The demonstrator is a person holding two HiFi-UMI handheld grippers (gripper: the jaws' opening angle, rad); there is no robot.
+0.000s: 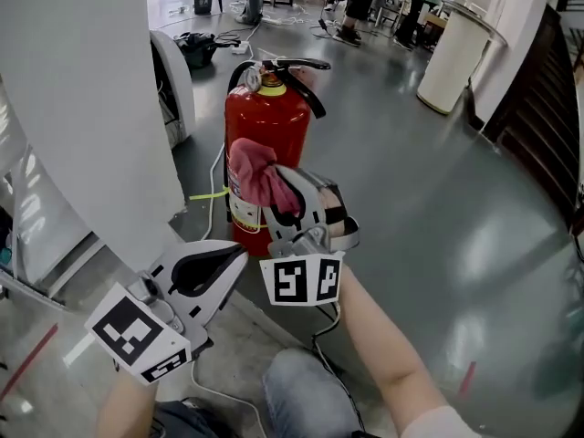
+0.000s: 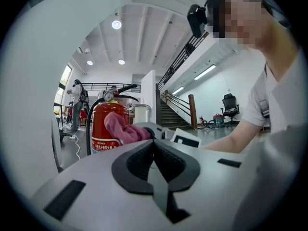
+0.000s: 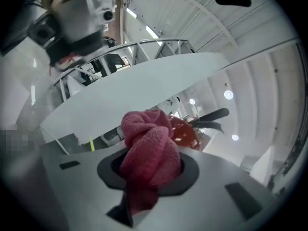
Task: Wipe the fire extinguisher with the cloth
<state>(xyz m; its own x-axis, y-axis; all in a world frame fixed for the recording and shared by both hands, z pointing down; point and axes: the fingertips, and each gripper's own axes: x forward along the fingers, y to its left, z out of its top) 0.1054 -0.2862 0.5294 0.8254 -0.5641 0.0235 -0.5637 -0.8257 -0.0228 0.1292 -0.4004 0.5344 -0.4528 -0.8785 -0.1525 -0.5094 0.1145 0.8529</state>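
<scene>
Far left: left gripper (image 1: 228,261) pinched closed, empty, low, short of the fire extinguisher (image 1: 266,126). Centre: fire extinguisher upright on floor (image 1: 438,199) beside white column (image 1: 82,108). Pink cloth (image 1: 258,173) bunched at cylinder front above label (image 1: 242,210); contact unclear. Clamped on cloth: right gripper (image 1: 294,210). Probably heavy, rigid, slick paint; brace at top handle (image 1: 297,65) if needed. Soft, light cloth.

Three views, all toward extinguisher (image 1: 266,144)

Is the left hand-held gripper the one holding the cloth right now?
No, the left hand-held gripper has its jaws shut on nothing; the pink cloth sits clamped in the right hand-held gripper.
</scene>
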